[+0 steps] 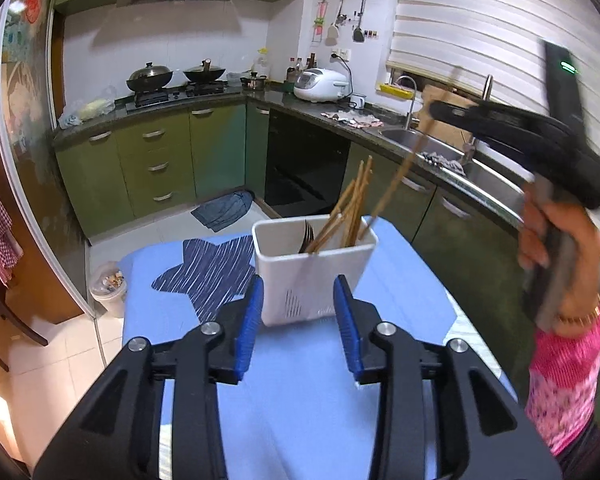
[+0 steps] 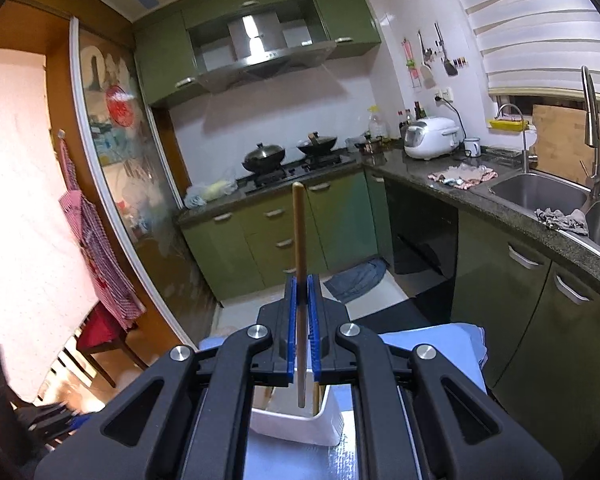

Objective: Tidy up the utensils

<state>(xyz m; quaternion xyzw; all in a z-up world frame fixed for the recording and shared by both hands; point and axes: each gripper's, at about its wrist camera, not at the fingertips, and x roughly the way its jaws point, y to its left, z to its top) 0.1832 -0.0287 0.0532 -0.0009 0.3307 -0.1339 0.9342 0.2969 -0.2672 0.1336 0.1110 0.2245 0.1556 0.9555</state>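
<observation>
A white utensil holder (image 1: 312, 276) stands on the blue-covered table (image 1: 300, 380). It holds several wooden chopsticks (image 1: 352, 204) and a dark fork (image 1: 308, 232). My left gripper (image 1: 298, 284) is open, its blue pads level with the holder's near wall and clear of it. At the upper right, my right gripper (image 1: 434, 110) is shut on one slanted chopstick (image 1: 400, 172), whose lower end reaches into the holder at its right rim. In the right wrist view the right gripper (image 2: 302, 280) clamps that chopstick (image 2: 299, 232) upright over the holder (image 2: 292, 424).
A dark blue striped cloth (image 1: 212, 268) lies on the table left of the holder. A person's hand (image 1: 560, 248) grips the right tool. A small bin (image 1: 108, 284) stands on the floor at the left. Green cabinets, a stove and a sink (image 2: 540, 192) line the far walls.
</observation>
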